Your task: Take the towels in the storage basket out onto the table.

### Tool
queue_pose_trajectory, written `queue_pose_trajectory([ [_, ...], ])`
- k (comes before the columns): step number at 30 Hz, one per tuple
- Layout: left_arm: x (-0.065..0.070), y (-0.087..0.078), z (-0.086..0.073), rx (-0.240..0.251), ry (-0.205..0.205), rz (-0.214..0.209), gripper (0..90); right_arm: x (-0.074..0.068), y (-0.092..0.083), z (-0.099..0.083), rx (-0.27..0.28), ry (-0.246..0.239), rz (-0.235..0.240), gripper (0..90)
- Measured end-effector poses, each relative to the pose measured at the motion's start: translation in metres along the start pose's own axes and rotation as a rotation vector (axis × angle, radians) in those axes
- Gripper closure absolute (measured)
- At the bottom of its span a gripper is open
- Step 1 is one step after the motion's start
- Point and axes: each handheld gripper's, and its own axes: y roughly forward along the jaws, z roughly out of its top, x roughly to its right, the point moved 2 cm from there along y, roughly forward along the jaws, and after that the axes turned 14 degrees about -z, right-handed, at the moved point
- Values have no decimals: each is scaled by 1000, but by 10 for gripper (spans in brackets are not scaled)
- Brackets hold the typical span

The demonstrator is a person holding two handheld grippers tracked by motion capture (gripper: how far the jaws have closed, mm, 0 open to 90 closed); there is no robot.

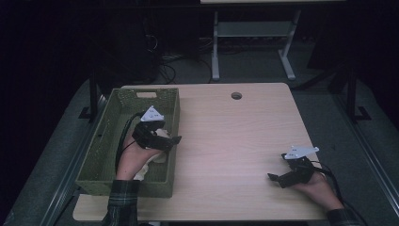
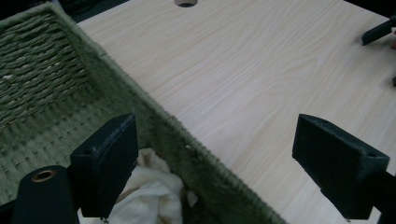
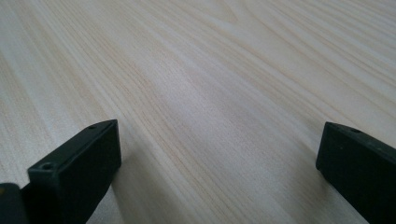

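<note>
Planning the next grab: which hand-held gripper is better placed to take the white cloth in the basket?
Left hand-held gripper: open, over the basket rim beside the white cloth. The right hand-held gripper is far across the table.

Green woven basket [image 1: 108, 146], cream cloth [image 2: 149, 196], pale wood-grain table [image 1: 235, 141], black tongs [image 2: 229, 158].

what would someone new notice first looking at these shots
The green woven basket at the table's left stands out first, with the left gripper open astride its right wall, above a crumpled cream cloth lying inside. Next comes the right gripper, open and low over the bare wooden table near its right front corner.
</note>
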Motion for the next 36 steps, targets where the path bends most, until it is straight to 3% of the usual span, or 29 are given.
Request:
queue_pose_trajectory([
  [4,-4,-5,-3,3,-6,19,137,0,0,0,0,0,0,0],
  [12,-19,-16,-19,20,-58,81,138,0,0,0,0,1,1,0],
  [21,-38,-10,-37,-31,-106,134,138,0,0,0,0,-1,0,0],
  [26,-47,-5,-46,-42,-139,137,138,0,0,0,0,-1,0,0],
  [31,-51,2,-51,-64,-155,112,138,0,0,0,0,0,0,0],
  [36,-55,7,-56,-120,-174,117,137,0,0,0,0,0,0,0],
])
